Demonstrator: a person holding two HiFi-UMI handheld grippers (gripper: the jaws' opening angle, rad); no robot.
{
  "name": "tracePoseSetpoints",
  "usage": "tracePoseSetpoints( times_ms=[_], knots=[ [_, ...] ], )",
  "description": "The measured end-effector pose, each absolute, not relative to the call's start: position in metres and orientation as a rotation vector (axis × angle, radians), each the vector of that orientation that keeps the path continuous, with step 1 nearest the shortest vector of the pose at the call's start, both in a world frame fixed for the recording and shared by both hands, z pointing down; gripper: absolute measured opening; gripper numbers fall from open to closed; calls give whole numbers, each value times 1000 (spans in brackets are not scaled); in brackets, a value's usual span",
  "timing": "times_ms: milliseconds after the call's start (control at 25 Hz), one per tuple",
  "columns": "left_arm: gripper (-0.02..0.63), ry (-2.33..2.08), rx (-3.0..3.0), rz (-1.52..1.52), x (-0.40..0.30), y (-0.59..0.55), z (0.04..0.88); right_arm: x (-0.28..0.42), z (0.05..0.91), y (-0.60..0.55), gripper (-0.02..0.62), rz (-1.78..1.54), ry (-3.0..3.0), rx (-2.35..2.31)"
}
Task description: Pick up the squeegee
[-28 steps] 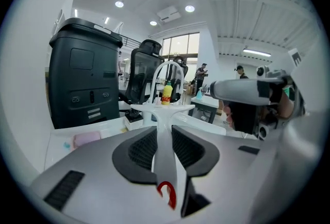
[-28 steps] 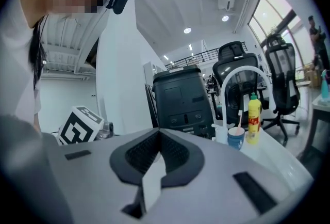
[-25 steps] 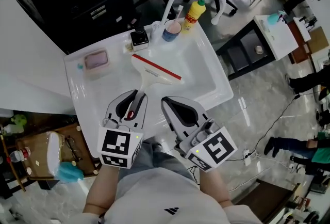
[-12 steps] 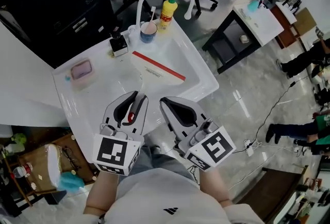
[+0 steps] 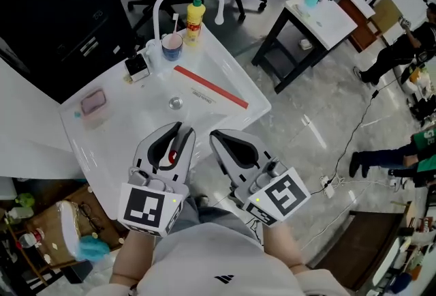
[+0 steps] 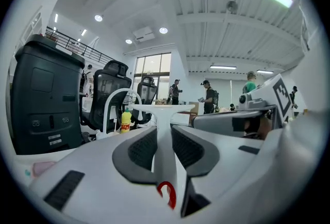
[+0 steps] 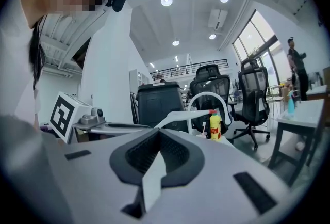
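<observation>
Left gripper [image 5: 182, 129] at lower centre, clamped on squeegee [image 5: 210, 87] handle. Handle pinched between the pads; red-edged blade sticking out past the fingertips toward frame centre, above white sink [image 5: 253, 105]. Right gripper [image 5: 216, 135] just right of it, jaws closed together, nothing between, apart from squeegee.

The person wears a pale grey top [image 5: 204, 257] with a small dark logo [image 5: 224, 279] on the chest, and blue-grey trousers [image 5: 197, 204]. The left hand-held gripper [image 5: 176, 131] and the right hand-held gripper [image 5: 219, 135] are light grey moulded shells with dark textured pad insets, each backed by a white cube [image 5: 151, 209] printed with black square markers.
</observation>
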State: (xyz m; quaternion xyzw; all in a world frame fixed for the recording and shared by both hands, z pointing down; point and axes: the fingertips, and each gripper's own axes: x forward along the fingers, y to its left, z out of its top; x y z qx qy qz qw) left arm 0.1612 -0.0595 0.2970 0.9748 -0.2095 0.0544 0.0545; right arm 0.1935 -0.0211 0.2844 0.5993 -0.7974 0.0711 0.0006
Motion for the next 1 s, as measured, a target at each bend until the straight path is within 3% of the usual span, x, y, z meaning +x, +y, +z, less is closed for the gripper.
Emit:
tracePoseSetpoints(
  times_ms=[1000],
  knots=[
    [97, -567, 3020, 46, 166, -27, 273, 199, 272, 10, 9, 189, -2478, 1936]
  ],
)
